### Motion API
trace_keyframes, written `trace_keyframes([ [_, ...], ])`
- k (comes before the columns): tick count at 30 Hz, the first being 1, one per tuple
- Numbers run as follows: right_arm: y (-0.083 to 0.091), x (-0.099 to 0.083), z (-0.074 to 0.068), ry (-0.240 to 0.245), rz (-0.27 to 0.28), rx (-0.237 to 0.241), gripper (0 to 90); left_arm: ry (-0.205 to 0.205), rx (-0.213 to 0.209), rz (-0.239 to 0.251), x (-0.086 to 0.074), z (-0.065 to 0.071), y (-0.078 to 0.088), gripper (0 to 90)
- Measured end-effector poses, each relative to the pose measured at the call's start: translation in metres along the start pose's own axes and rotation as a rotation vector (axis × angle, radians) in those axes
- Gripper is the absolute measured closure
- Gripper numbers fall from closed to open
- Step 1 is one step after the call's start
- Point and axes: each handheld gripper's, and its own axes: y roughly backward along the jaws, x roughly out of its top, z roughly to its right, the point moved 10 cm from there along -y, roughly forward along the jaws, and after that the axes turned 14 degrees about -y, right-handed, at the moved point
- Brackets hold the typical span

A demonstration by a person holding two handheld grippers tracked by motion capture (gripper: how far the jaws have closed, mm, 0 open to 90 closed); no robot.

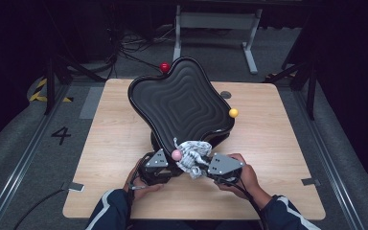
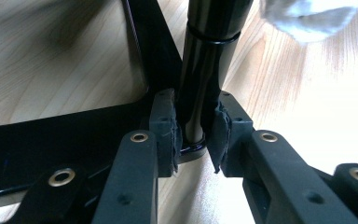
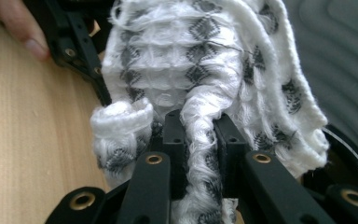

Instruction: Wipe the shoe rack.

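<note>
1. High view: a black wavy-rimmed tray (image 1: 182, 103), ridged inside, stands tilted on a dark post over the wooden table (image 1: 115, 139), its lower edge toward the person.
2. Left claw (image 1: 165, 165) sits at the tray's near-left underside; right claw (image 1: 206, 167) is just beside it, at the near edge. Each carries a grey three-cornered plate.
3. A white cloth with a dark diamond pattern (image 1: 193, 155) is bunched at the tray's lower rim, between the two claws. A pink ball (image 1: 176, 154) touches its left side.
4. A yellow ball (image 1: 233, 113) sits at the tray's right rim; a red ball (image 1: 165, 67) shows at the far rim. Whether either rests on the tray or just behind it, cannot tell.
5. Left gripper view adds what the high view hides: the left claw (image 2: 197, 135) is clenched on the tray's glossy black post (image 2: 205, 70), both pads pressed to its sides. A black base frame (image 2: 74, 126) lies on the table behind it. A blurred white patch of cloth (image 2: 307, 16) is cut off at the top right.
6. Right gripper view: the right claw (image 3: 200, 140) is clenched on a twisted fold of the cloth (image 3: 191, 60), which hangs over the pads. The ridged tray surface (image 3: 335, 46) shows at right.
7. Same view, top left: a fingertip (image 3: 21, 28) of the other hand and part of the other gripper's body, cut off by the frame edge.
8. The post's foot is hidden in the high view by the tray and hands.
</note>
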Motion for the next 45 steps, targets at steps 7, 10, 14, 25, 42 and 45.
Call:
trace_keyframes([
  [7,-0.009,-0.014,0.029,-0.067,-0.031,-0.072,77.9,0.006,-0.005,0.009,0.001,0.0,-0.001,72.4],
  [10,-0.014,-0.019,0.045,-0.084,-0.047,-0.113,78.0,0.006,-0.005,0.008,0.0,0.0,0.0,72.4],
  [14,-0.02,-0.03,0.069,-0.113,-0.084,-0.174,78.0,0.003,-0.007,0.007,0.0,0.0,0.0,72.4],
  [25,-0.009,-0.044,0.099,-0.137,-0.116,-0.246,78.3,-0.002,-0.015,0.003,0.0,0.001,0.001,72.6],
  [42,0.011,-0.07,0.165,-0.345,-0.117,-0.41,78.1,-0.006,-0.036,0.0,-0.001,0.002,0.002,73.0],
  [45,0.011,-0.075,0.171,-0.394,-0.119,-0.405,78.2,-0.006,-0.035,0.0,-0.001,0.002,0.002,73.0],
])
